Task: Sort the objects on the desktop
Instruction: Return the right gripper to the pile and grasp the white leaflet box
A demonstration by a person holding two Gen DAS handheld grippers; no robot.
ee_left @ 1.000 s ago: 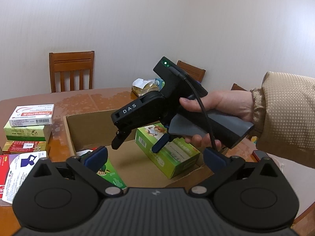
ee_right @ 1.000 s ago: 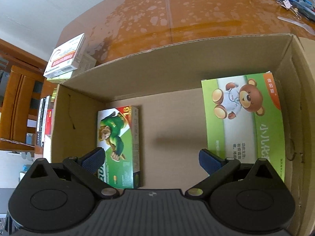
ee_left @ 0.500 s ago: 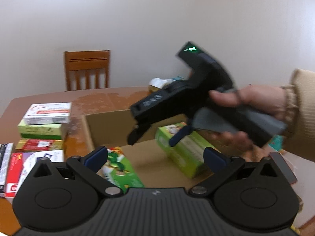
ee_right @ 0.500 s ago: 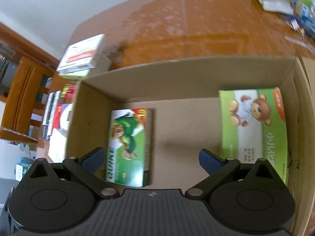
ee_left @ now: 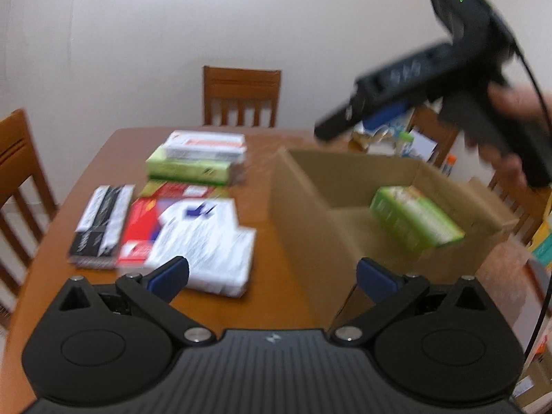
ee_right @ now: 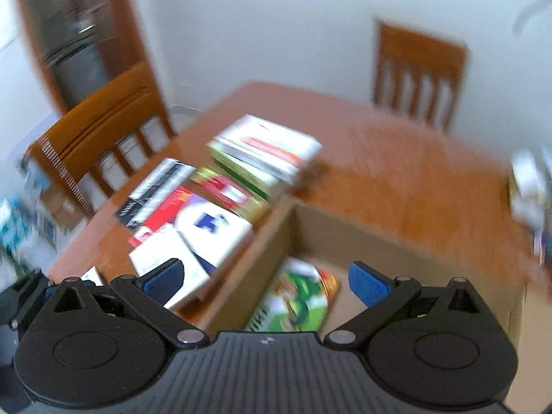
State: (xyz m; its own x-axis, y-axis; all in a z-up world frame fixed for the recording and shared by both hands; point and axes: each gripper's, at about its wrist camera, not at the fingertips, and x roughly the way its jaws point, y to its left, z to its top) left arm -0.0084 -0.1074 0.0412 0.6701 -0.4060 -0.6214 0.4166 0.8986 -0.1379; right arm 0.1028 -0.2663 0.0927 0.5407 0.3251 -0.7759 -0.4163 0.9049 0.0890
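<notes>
Left gripper point(ee_left: 272, 270) held wide, empty, above table point(ee_left: 269, 303) near wall of cardboard box point(ee_left: 296, 207). Right gripper point(ee_right: 265, 276) likewise wide, empty, raised over box's left edge. Light green carton point(ee_left: 415, 219) and dark green carton point(ee_right: 296, 300) lay inside box. Remaining cartons point(ee_left: 193, 227) lay grouped on table left of box. Both views motion-blurred.

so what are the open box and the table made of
The open box looks like plain corrugated cardboard: matte brown walls and thin raw edges. The table seems to be wood or wood veneer with a glossy orange-brown finish; blur hides the grain.
</notes>
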